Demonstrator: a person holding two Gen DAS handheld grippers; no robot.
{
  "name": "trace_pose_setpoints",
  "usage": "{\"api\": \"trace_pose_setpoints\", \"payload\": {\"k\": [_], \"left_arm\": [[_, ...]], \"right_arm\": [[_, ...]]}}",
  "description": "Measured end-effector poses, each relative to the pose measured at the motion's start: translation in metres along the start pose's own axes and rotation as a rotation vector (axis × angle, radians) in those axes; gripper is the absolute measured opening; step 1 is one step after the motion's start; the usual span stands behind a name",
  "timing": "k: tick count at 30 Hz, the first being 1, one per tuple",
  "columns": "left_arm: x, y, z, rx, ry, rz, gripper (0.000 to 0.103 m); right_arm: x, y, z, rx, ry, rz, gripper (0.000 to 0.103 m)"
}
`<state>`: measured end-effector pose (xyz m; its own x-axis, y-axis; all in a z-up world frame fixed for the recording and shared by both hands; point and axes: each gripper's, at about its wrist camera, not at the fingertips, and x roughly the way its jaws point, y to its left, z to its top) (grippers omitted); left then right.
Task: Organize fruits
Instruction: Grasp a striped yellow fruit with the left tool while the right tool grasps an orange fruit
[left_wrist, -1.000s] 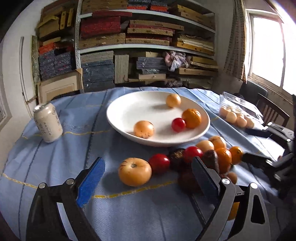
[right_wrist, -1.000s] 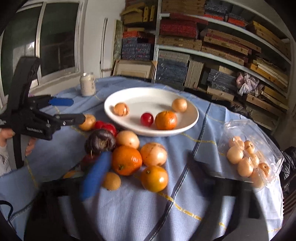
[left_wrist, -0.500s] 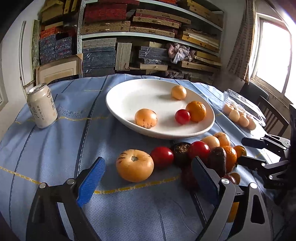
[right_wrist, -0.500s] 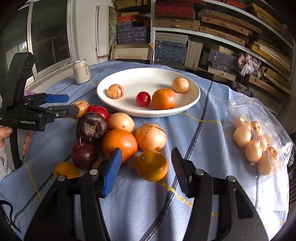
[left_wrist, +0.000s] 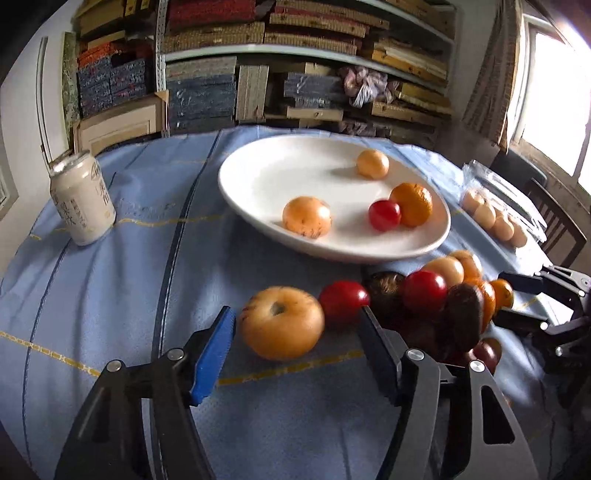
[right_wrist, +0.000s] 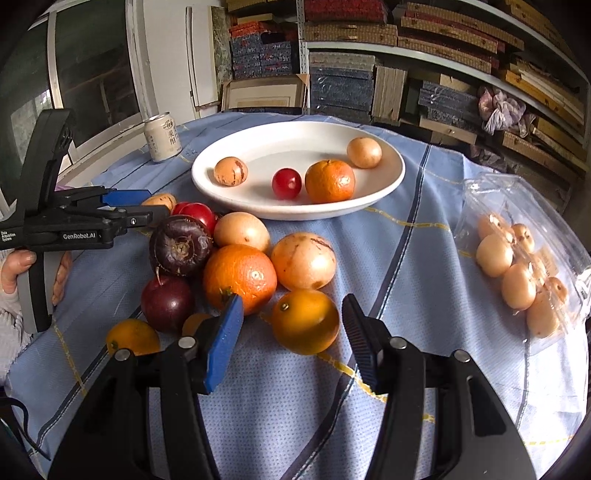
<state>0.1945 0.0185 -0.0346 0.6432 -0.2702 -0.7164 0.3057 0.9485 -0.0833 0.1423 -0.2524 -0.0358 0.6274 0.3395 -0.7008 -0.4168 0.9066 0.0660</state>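
A white plate (left_wrist: 295, 173) (right_wrist: 295, 144) holds an orange, a red fruit and two pale round fruits. In front of it on the blue cloth lies a heap of loose fruit. My left gripper (left_wrist: 297, 347) (right_wrist: 153, 205) has its jaws closing around a large yellow fruit (left_wrist: 282, 323) at the heap's left end; the pads do not press on it. My right gripper (right_wrist: 291, 332) (left_wrist: 500, 295) stands open astride a small orange (right_wrist: 304, 321) at the heap's near edge, with a gap on the blue pad's side.
A pale drink can (left_wrist: 83, 201) (right_wrist: 162, 136) stands left of the plate. A clear plastic box of small pale fruits (right_wrist: 517, 266) (left_wrist: 495, 218) lies at the right. Packed shelves stand behind the table and a chair (left_wrist: 554, 221) beside it. A hand (right_wrist: 22, 266) grips the left tool.
Both grippers have come forward and down towards the heap. The left jaws have narrowed around the yellow fruit. The small orange now lies between the right fingers.
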Motion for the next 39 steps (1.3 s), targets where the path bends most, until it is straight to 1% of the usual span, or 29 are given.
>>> {"api": "trace_pose_setpoints", "payload": {"k": [2, 3, 4, 6, 12, 16, 18, 25, 28, 29, 32, 35, 38, 39], "left_arm": [[0.002, 0.005, 0.000, -0.024, 0.010, -0.010, 0.066], [0.003, 0.007, 0.000, -0.033, 0.016, -0.016, 0.060], [0.004, 0.009, -0.001, -0.039, 0.020, -0.021, 0.057], [0.007, 0.009, 0.000, -0.043, 0.033, -0.032, 0.048], [0.009, 0.008, 0.000, -0.044, 0.039, -0.034, 0.048], [0.011, 0.012, 0.001, -0.063, 0.035, -0.043, 0.048], [0.012, 0.011, 0.002, -0.063, 0.035, -0.042, 0.048], [0.011, 0.015, 0.003, -0.058, 0.030, -0.051, 0.047], [0.005, 0.014, 0.001, -0.059, 0.003, -0.053, 0.047], [0.001, 0.011, 0.000, -0.052, -0.015, -0.044, 0.047], [-0.003, 0.004, 0.000, -0.018, -0.029, -0.028, 0.047], [-0.008, 0.001, 0.000, -0.009, -0.042, -0.032, 0.047], [-0.017, 0.003, 0.005, -0.022, -0.070, -0.042, 0.047], [-0.023, 0.003, 0.009, -0.028, -0.089, -0.036, 0.047]], "right_arm": [[0.001, -0.001, 0.000, 0.004, 0.009, 0.008, 0.055], [0.002, -0.001, 0.000, 0.003, 0.011, 0.011, 0.054], [0.002, -0.001, 0.000, 0.003, 0.012, 0.015, 0.054], [0.003, -0.001, -0.001, 0.000, 0.015, 0.023, 0.050], [0.004, -0.001, -0.002, 0.010, 0.026, 0.032, 0.049], [0.005, -0.004, -0.002, 0.021, 0.030, 0.044, 0.048], [0.005, -0.003, -0.001, 0.018, 0.030, 0.053, 0.040], [0.005, -0.003, -0.001, 0.019, 0.032, 0.056, 0.040], [0.005, -0.003, -0.001, 0.019, 0.031, 0.062, 0.040], [0.004, -0.003, -0.001, 0.016, 0.026, 0.059, 0.040], [0.000, -0.003, 0.001, 0.011, 0.004, 0.053, 0.040], [-0.006, -0.006, 0.003, 0.018, -0.020, 0.046, 0.040], [-0.018, -0.012, 0.008, 0.041, -0.070, 0.039, 0.040], [-0.024, -0.015, 0.011, 0.055, -0.098, 0.039, 0.040]]}}
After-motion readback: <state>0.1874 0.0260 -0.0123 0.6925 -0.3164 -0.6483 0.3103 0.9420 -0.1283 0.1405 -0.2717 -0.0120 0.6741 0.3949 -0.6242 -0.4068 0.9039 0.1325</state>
